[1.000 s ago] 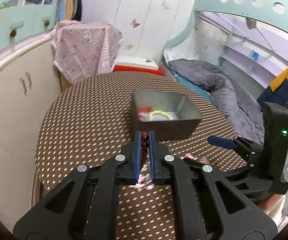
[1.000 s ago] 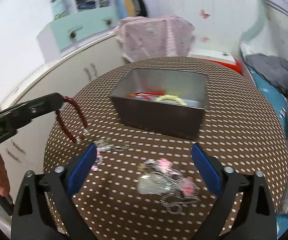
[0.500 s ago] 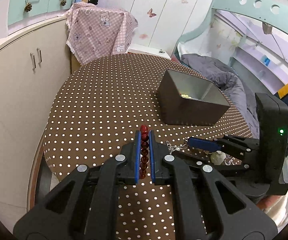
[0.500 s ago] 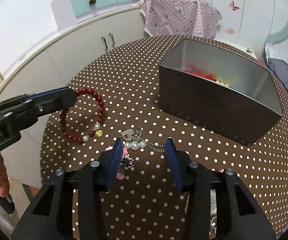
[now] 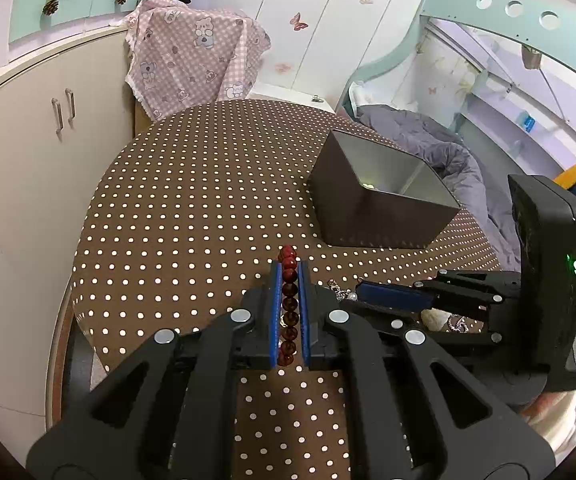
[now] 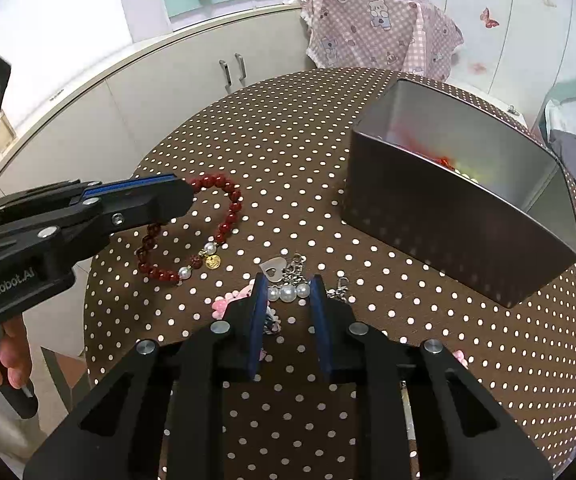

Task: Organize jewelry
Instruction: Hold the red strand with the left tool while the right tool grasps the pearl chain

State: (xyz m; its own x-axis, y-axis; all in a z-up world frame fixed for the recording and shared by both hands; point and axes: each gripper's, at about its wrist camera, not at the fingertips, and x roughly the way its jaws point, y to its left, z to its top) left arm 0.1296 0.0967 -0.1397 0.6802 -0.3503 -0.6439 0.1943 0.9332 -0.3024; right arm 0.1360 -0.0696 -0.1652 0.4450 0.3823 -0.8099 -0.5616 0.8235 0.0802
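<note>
While the left gripper [image 5: 289, 270] is keeping its blue pads clamped tight on the red bead bracelet [image 6: 224, 216], most of the loop is lying slack on the polka-dot tablecloth [image 6: 288, 152], with its two pearl beads and small gold charm [image 6: 211, 262] resting nearest the right gripper. In the left wrist view the beads are running in a single row between the pads, a few poking out past the tips. A hand [image 6: 6, 360] is gripping the left tool's handle at the frame edge.

The right gripper [image 6: 288, 286] is closing, its jaws narrowed around the pearl-and-chain charm [image 6: 288, 292]: three pearls are sitting between the blue fingertips, which are standing just beside the outer pearls; whether the pads are already pressing on them I cannot tell. A silver heart tag [image 6: 273, 270] and chain links are lying just beyond the tips, and a pink trinket [image 6: 228, 300] is lying to their left.

The metal box [image 6: 448, 216] is standing open on the table, well apart from both bracelets, with red and yellowish pieces showing inside against the far wall.
</note>
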